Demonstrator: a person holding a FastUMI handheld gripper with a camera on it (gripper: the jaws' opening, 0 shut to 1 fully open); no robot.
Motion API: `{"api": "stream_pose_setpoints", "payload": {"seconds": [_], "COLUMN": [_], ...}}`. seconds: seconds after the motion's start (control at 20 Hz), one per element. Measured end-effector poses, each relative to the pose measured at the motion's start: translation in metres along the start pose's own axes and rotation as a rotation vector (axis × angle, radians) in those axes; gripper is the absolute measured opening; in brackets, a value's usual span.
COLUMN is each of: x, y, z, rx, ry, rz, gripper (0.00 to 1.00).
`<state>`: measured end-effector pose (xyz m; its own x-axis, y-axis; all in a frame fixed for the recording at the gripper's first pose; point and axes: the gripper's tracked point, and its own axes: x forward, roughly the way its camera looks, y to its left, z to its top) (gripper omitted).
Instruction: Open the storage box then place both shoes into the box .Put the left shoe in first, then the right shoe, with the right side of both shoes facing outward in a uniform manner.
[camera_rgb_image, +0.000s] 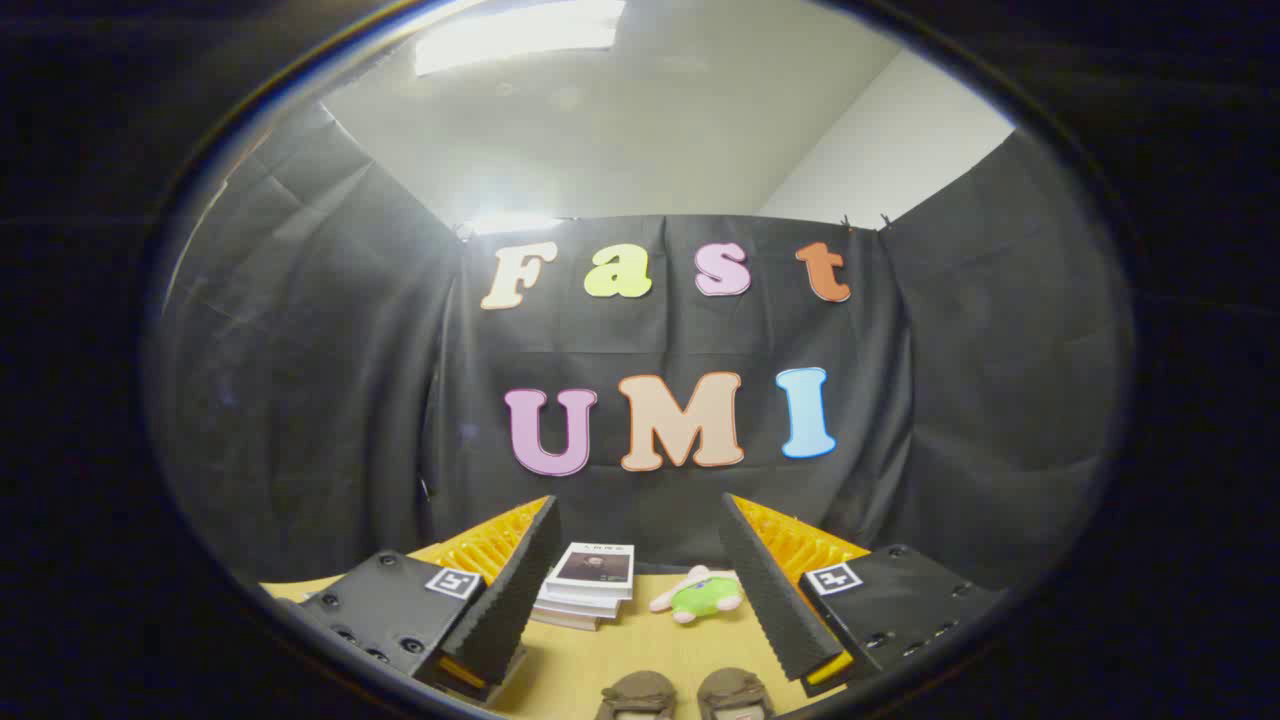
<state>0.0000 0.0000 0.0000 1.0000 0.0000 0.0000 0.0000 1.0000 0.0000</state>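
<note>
Two brown shoes (685, 695) are sitting between the hand-held gripper's (640, 570) fingers; beyond lie a green-and-white plush toy (700, 596), white stacked books (590, 585) and pale yellow wooden tabletop (600, 665).

Mount: 1 fisheye camera rides on the gripper (640, 560) and looks forward along its 2 fingers (515, 590), which spread wide apart at the bottom.
Height: held above the table (640, 650), tilted slightly upward.
Facing: straight at the booth's black cloth back wall (680, 340), with ceiling (620, 130) above.
Nearness: the table's far edge lies close; a stack of books (590, 585) and a plush toy (700, 595) sit just beyond the fingers; 2 shoes (685, 695) lie nearest, between them.
</note>
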Motion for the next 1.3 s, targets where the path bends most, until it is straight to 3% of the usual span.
{"api": "stream_pose_setpoints", "payload": {"seconds": [0.8, 1.3], "x": [0.011, 0.016], "y": [-0.006, -0.007], "z": [0.002, -0.005], "rx": [-0.053, -0.012], "ry": [-0.009, 0.007], "rz": [0.022, 0.022], "gripper": [1.0, 1.0]}}
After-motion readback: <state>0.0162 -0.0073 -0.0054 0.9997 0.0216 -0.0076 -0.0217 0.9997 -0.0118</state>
